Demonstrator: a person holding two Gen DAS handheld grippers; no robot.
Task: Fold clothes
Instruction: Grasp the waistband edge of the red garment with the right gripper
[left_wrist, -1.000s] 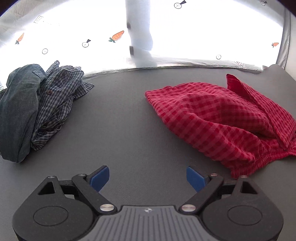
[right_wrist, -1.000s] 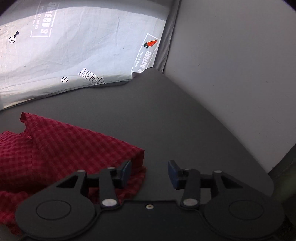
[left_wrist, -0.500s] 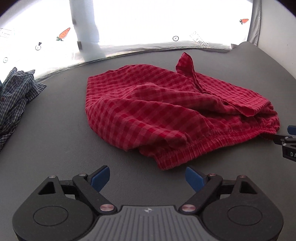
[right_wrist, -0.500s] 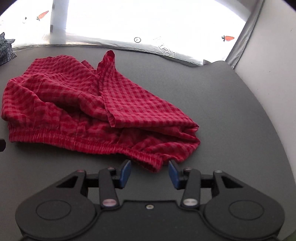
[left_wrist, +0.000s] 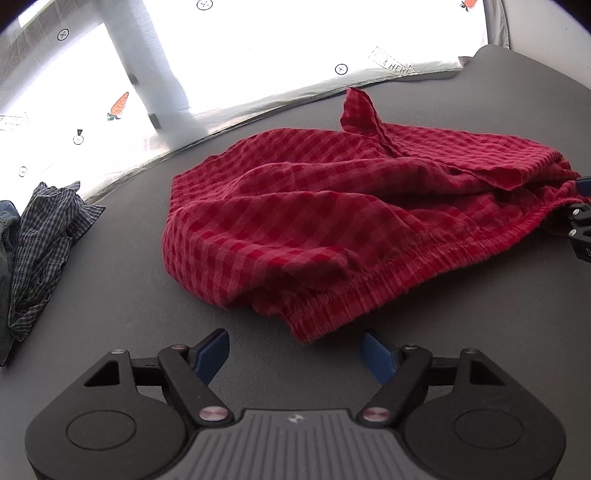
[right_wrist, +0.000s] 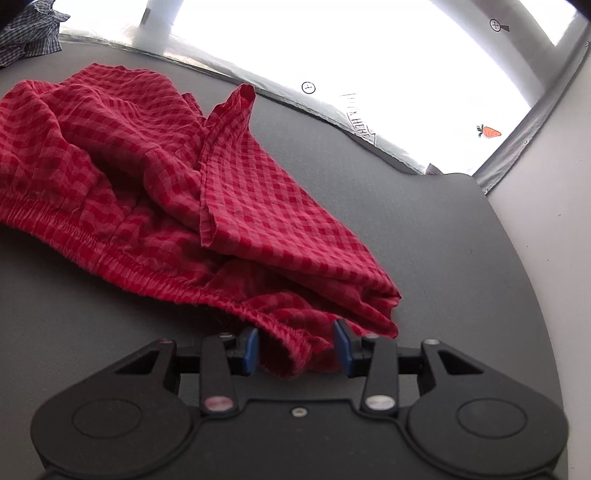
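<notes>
Red checked shorts (left_wrist: 332, 221) lie crumpled on the grey table, elastic waistband toward me. My left gripper (left_wrist: 295, 354) is open, just short of the waistband's left end. In the right wrist view the shorts (right_wrist: 221, 192) spread to the left, and my right gripper (right_wrist: 295, 350) is open with the waistband's right corner lying between its blue pads. The right gripper also shows at the right edge of the left wrist view (left_wrist: 580, 221), against the cloth.
A pile of a dark checked shirt (left_wrist: 44, 240) and denim (left_wrist: 5, 236) lies at the table's left edge. A bright white backdrop with carrot prints runs behind the table (left_wrist: 110, 295). The table's right edge (right_wrist: 532, 295) is close to the right gripper.
Both grippers have moved in toward the shorts. The right gripper's pads now straddle the waistband corner. The left gripper is closer to the waistband's left end.
</notes>
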